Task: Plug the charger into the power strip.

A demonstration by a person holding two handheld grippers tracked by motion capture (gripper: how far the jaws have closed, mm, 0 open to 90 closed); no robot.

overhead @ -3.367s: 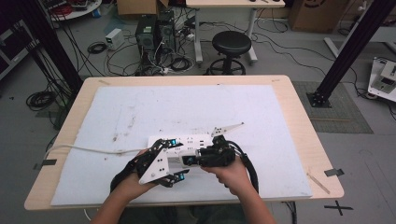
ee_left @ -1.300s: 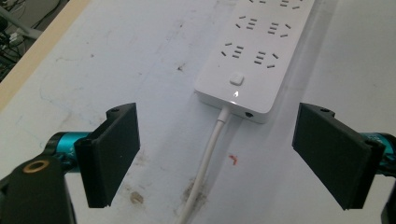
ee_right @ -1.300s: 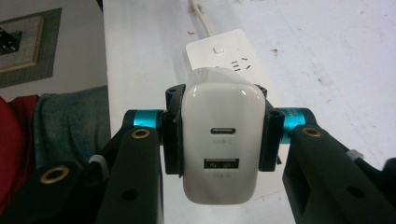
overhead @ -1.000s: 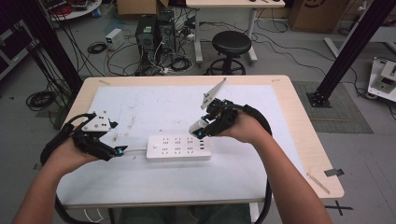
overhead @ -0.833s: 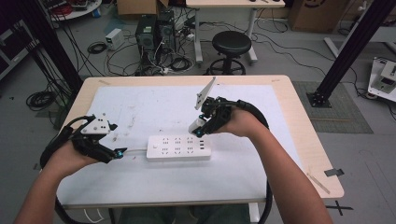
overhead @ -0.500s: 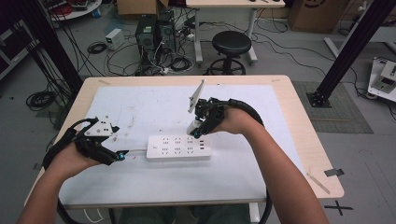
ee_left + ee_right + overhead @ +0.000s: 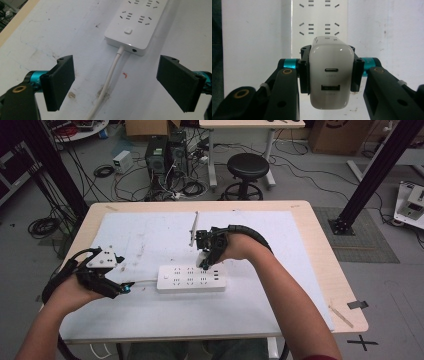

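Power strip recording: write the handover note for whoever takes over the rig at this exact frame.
Right gripper: shut on the white USB charger, held just above the power strip at its right end.
Left gripper: open, empty, jaws either side of the strip's cable at the left end.
Done: charger picked up and brought over the sockets.
Left: likely plug it in, release; steady the strip if needed.

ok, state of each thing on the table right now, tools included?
Left tool: open, jaws either side of the cord, not touching.
Right tool: shut on white charger.
Charger: held above power strip.
Power strip: flat on the table, sockets empty.
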